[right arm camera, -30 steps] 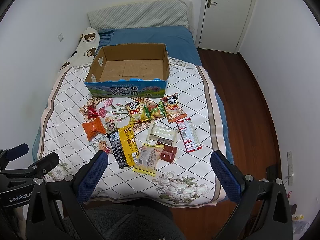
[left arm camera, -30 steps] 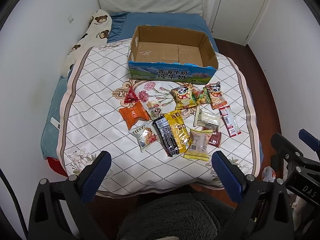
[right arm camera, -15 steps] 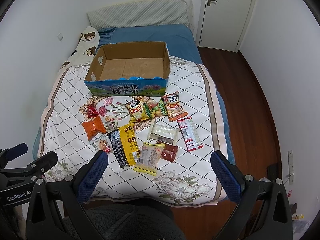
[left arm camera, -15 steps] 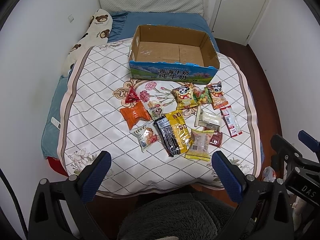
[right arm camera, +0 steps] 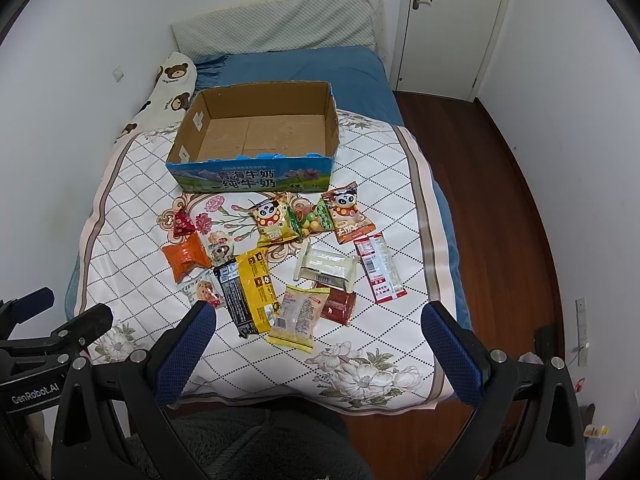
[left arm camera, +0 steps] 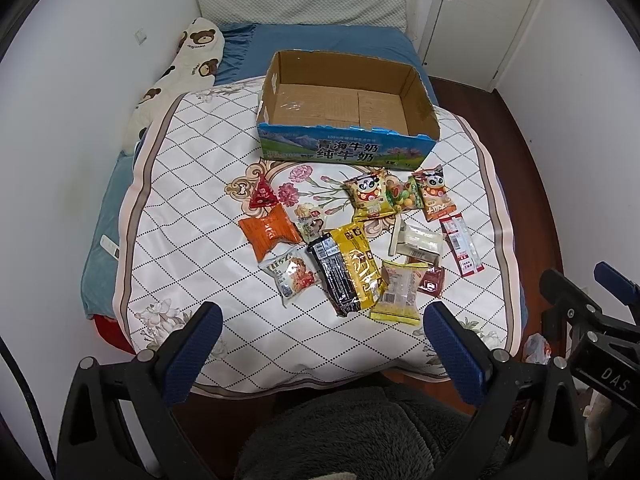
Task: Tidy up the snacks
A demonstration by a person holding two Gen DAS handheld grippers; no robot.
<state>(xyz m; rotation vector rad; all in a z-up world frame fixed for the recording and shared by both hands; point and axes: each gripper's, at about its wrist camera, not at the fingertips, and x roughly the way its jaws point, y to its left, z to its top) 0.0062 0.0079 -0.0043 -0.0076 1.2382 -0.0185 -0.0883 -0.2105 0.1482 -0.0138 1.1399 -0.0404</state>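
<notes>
Both grippers hover off the foot of the bed (left arm camera: 168, 184), fingers spread wide, nothing held — left gripper (left arm camera: 320, 354), right gripper (right arm camera: 318, 350). The snacks (left arm camera: 352, 268) lie scattered ahead, the empty cardboard box (left arm camera: 348, 148) beyond. The yellow packet (right arm camera: 296, 316), long axis pointing away, lies nearest the right gripper.

A bedroom in a home. Shown by a bed (right arm camera: 304, 68) with a blue sheet, pushed against white walls. At the head of the bed, a grey pillow (right arm camera: 276, 26); along its left side, a bear-print bolster (left arm camera: 176, 76). Over the bed's foot, a quilted floral cover (right arm camera: 380, 208). Right of the bed, dark wood flooring (right arm camera: 492, 216) and a white door (right arm camera: 452, 20).
</notes>
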